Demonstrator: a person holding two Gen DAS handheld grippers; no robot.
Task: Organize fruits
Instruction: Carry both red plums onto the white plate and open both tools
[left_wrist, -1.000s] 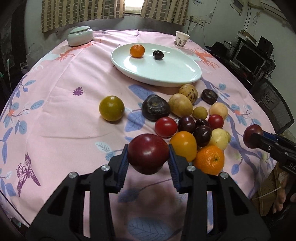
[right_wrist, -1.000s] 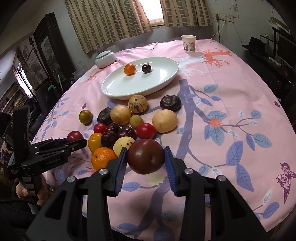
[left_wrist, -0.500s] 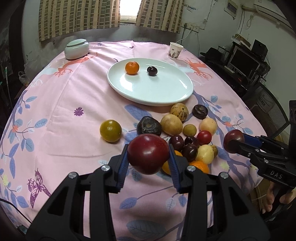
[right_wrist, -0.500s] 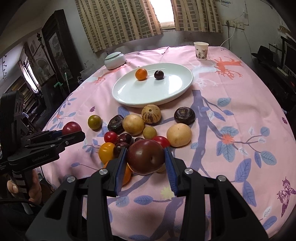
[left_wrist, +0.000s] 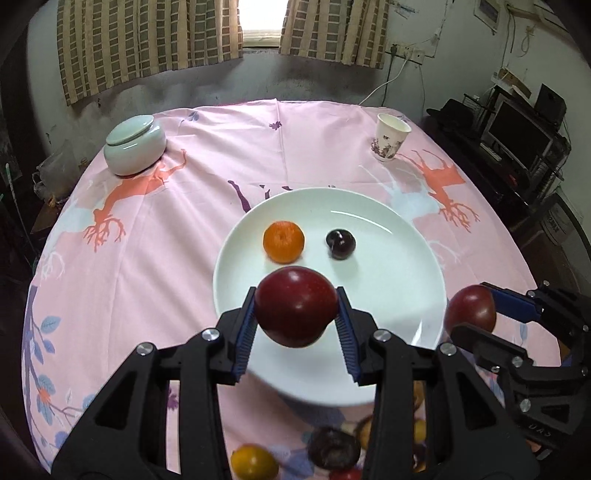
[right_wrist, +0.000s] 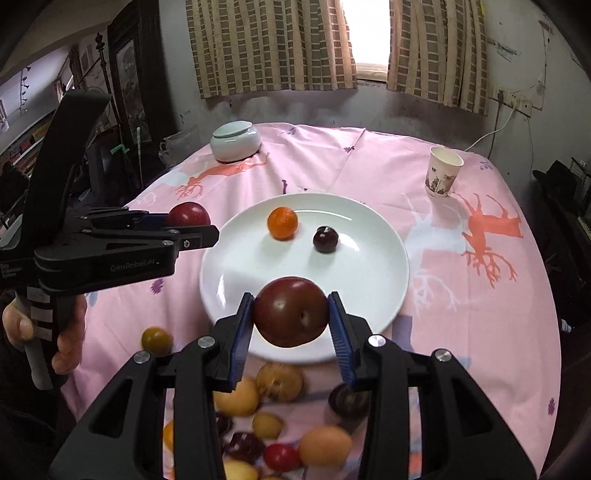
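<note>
My left gripper (left_wrist: 296, 314) is shut on a dark red plum (left_wrist: 296, 306) and holds it above the near part of the white plate (left_wrist: 399, 280). My right gripper (right_wrist: 291, 314) is shut on a darker red-brown plum (right_wrist: 291, 312) above the plate's near rim (right_wrist: 221, 273). An orange (left_wrist: 283, 242) and a small dark plum (left_wrist: 340, 244) lie on the plate. Each gripper shows in the other view: the right one (left_wrist: 476, 314) at the plate's right edge, the left one (right_wrist: 188, 221) at its left edge.
A pile of mixed fruits (right_wrist: 273, 417) lies on the pink tablecloth (right_wrist: 461, 295) just in front of the plate. A yellow-green fruit (right_wrist: 156, 339) sits apart on the left. A lidded white bowl (left_wrist: 135, 149) and a paper cup (left_wrist: 390, 142) stand at the far edge.
Both grippers have moved forward with their plums, from over the fruit pile to over the plate. The pile now lies beneath and behind the fingers.
</note>
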